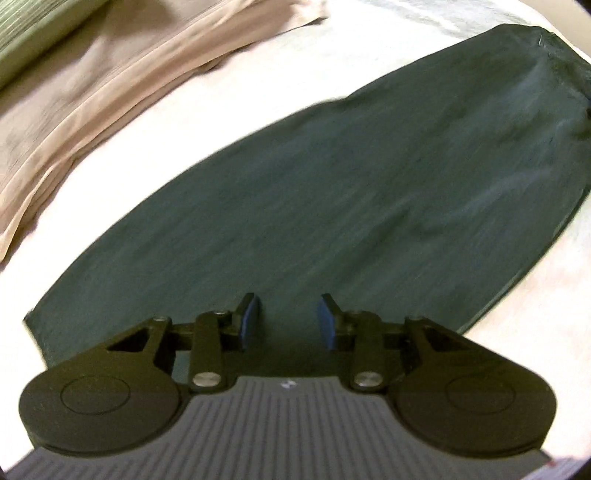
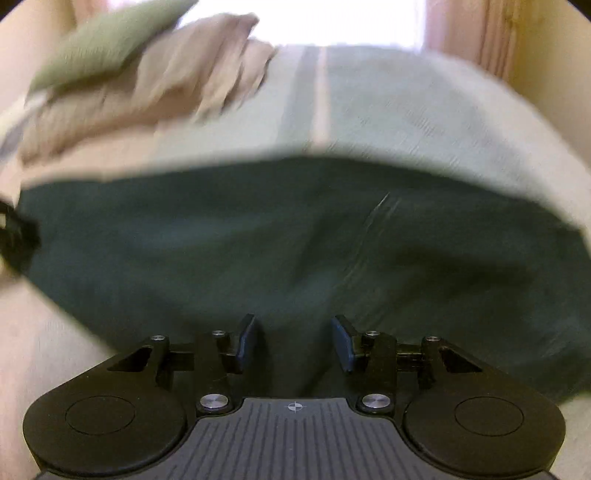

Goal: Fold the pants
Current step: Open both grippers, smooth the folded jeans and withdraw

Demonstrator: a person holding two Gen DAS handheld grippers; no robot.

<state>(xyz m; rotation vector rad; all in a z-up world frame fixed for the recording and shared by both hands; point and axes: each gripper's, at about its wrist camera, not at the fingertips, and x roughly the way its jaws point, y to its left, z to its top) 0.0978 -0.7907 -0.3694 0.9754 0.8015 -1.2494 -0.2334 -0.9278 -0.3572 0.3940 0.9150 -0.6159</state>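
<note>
Dark green pants lie flat and lengthwise on a pale bed sheet, running from near left to far right in the left wrist view. My left gripper hovers open over their near end, nothing between its blue pads. In the right wrist view the same pants spread across the frame, blurred. My right gripper is open above their near edge, empty. A dark bit of the other gripper shows at the left edge.
Beige folded fabric and a green cushion lie at the far left of the bed. In the right wrist view the beige fabric and green cushion sit at the back left, with a bright window behind.
</note>
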